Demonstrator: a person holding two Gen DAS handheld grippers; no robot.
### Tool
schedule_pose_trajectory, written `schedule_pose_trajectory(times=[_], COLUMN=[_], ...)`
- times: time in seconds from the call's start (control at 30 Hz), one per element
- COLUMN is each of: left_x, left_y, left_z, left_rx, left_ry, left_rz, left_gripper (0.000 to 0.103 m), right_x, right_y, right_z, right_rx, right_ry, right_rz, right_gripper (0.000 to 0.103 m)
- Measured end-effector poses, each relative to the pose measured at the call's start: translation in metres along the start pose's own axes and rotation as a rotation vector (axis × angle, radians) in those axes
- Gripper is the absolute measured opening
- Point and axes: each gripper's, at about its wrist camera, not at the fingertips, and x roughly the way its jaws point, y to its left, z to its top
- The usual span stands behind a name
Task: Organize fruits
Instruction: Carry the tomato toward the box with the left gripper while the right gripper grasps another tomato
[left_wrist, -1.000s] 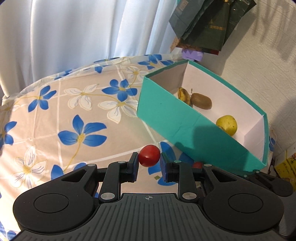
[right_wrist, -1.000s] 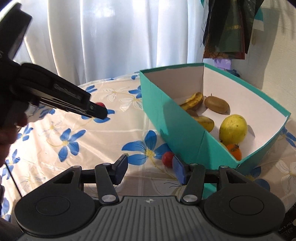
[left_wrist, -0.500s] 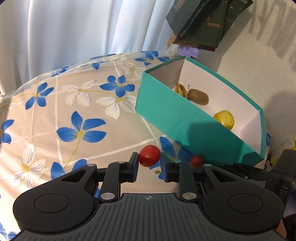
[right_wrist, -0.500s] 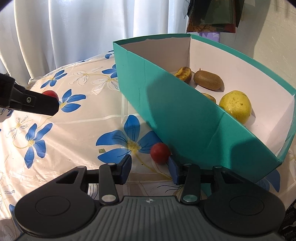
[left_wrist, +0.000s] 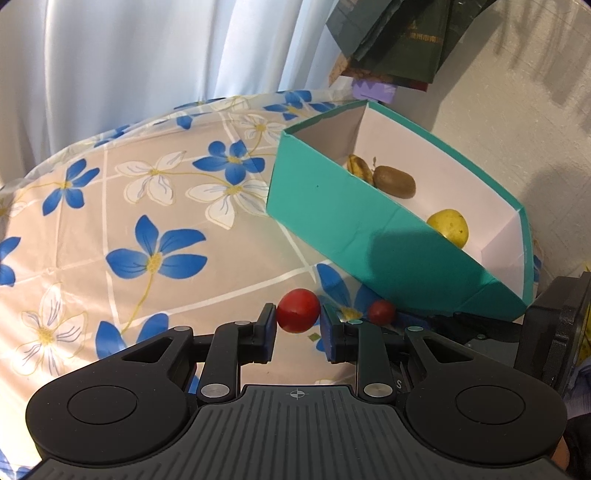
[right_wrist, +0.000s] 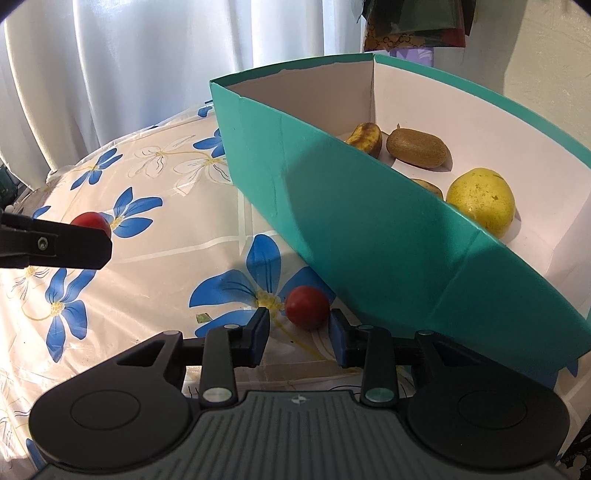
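Note:
My left gripper (left_wrist: 297, 323) is shut on a red tomato (left_wrist: 298, 311) and holds it above the flowered tablecloth; this tomato also shows behind the left gripper's finger in the right wrist view (right_wrist: 91, 222). My right gripper (right_wrist: 299, 330) is open, its fingers on either side of a second, smaller red tomato (right_wrist: 306, 307) that lies on the cloth beside the teal box (right_wrist: 369, 236). That tomato also shows in the left wrist view (left_wrist: 381, 312). The box holds a kiwi (right_wrist: 417, 147), banana pieces (right_wrist: 365, 138) and a yellow fruit (right_wrist: 480, 201).
The round table has a flowered cloth (left_wrist: 147, 229). White curtains (left_wrist: 147, 55) hang behind it, a wall (left_wrist: 498, 122) stands at the right with dark bags (left_wrist: 402, 33) hanging. The box's teal wall stands close to the right gripper's right finger.
My right gripper has moved down and forward to the small tomato and narrowed around it. My left gripper keeps the larger tomato and has shifted slightly.

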Motion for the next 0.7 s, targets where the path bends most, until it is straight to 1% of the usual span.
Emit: schedule_pose_trajectory(times=[0.27,0.37,0.47,0.57,0.7], left_x=[0.005,0.006,0.006,0.005,0.004], left_y=[0.000,0.001,0.001,0.000,-0.005], left_z=[0.000,0.000,0.001,0.001,0.006], left_rx=[-0.001,-0.001,-0.004,0.000,0.013], left_ry=[0.013,0.015,0.016,0.018,0.019], left_rz=[0.004,0.006,0.007,0.007,0.014], left_gripper=[0.029,0.029,0.029,0.029,0.029], right_x=[0.003,0.004,0.002,-0.009,-0.040], right_y=[0.003,0.004,0.001,0.001,-0.003], right_z=[0.002,0.001,0.001,0.002,0.004], right_rx=[-0.018,-0.048,-0.035,-0.040,-0.039], right_ry=[-0.010,-0.019,-0.026,-0.048,-0.091], right_rz=[0.006,-0.010,0.008,0.019,0.056], right_gripper=[0.033,0.026,0.025,0.025,0.025])
